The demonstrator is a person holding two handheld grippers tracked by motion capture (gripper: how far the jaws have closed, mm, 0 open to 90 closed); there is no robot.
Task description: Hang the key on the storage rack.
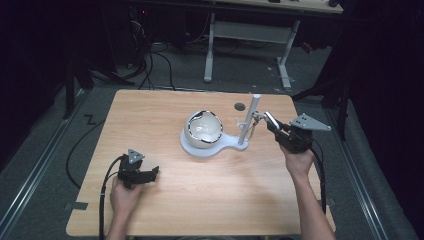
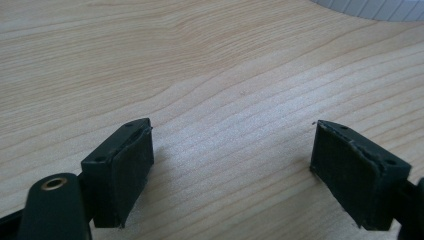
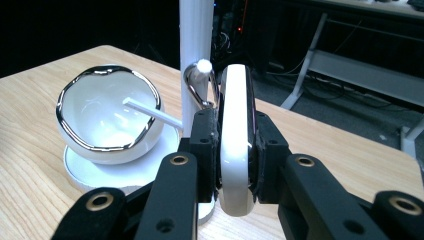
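Observation:
A white stand has a round base (image 1: 220,148) and an upright post (image 1: 249,117) with thin side pegs. On the base sits a white bowl with a silver rim (image 1: 203,129). My right gripper (image 1: 273,125) is shut on a flat white oval tag (image 3: 234,90), held on edge just right of the post (image 3: 195,45). The tag's metal ring (image 3: 196,90) hangs around a white-tipped peg (image 3: 203,65). Another peg (image 3: 150,112) points toward the bowl (image 3: 107,117). My left gripper (image 1: 152,173) rests low on the table at the front left, open with bare wood between its pads (image 2: 127,172).
The wooden table (image 1: 200,200) has a small dark hole (image 1: 240,106) behind the stand. The stand's base edge (image 2: 370,7) lies far ahead of the left gripper. Dark floor, cables and a white desk frame (image 1: 247,32) lie beyond the table.

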